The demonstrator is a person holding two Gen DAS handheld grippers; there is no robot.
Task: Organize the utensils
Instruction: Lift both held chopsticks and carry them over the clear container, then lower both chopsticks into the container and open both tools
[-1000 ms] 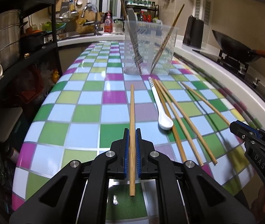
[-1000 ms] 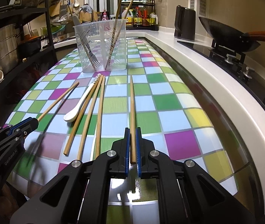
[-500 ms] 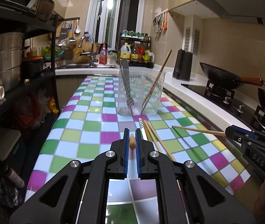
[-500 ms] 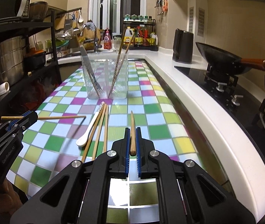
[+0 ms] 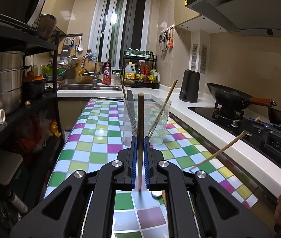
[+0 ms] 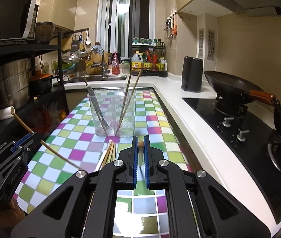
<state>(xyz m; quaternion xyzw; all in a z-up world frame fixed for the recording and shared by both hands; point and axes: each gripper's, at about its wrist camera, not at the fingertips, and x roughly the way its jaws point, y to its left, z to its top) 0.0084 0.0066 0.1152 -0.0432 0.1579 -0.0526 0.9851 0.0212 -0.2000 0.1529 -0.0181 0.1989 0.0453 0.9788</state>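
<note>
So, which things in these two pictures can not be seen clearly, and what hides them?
- White spoon, left wrist view: only its bowl shows; the left gripper covers the rest.
- Loose chopsticks on the table, right wrist view: their near ends go under the right gripper, so the count is unclear.
- Lower end of the chopstick in the left gripper: blurred.
- Chopstick in the right gripper, right wrist view: seen end-on, length hidden.

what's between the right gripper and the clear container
In the right wrist view, only bare checkered tabletop separates the right gripper from the clear container.
</note>
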